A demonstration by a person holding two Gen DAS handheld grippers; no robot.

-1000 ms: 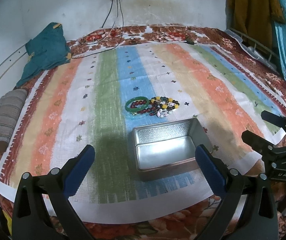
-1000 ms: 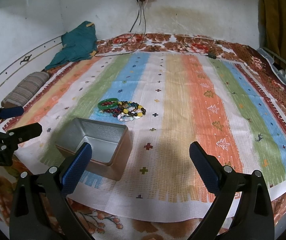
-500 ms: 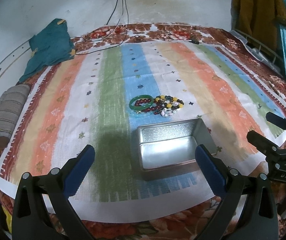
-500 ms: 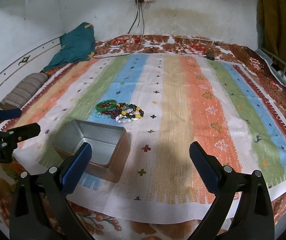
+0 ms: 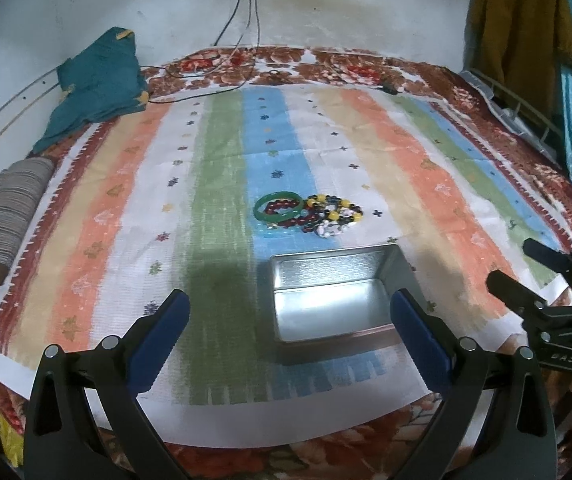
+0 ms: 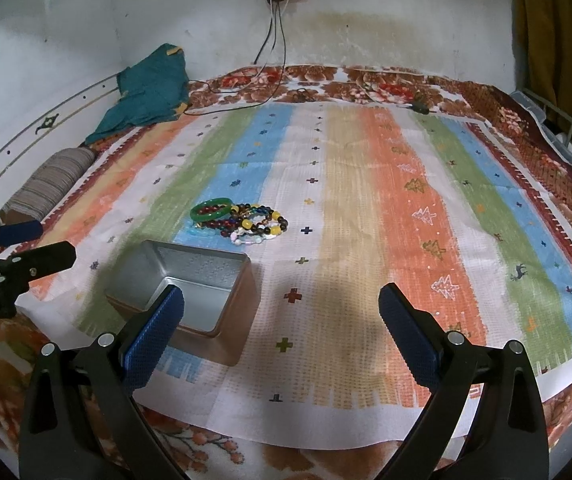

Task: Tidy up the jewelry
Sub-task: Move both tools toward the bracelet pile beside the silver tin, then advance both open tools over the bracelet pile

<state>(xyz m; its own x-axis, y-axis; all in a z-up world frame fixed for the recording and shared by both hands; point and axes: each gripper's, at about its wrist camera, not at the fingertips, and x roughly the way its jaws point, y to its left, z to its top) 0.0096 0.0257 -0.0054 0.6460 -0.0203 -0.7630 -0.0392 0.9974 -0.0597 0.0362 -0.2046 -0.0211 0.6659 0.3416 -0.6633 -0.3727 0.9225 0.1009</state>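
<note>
Bracelets lay heaped on the bed just beyond the empty tin, both tools hanging apart, so reaching for one seemed next.

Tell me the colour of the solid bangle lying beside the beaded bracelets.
Green. The bangle shows best in the left wrist view, just beyond the open tin.

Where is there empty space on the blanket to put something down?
Right of the tin and bracelets, the tan and orange stripes lie bare. Left of them, the green stripe is bare too. It is crowded only where the bracelets pile up just behind the tin.
</note>
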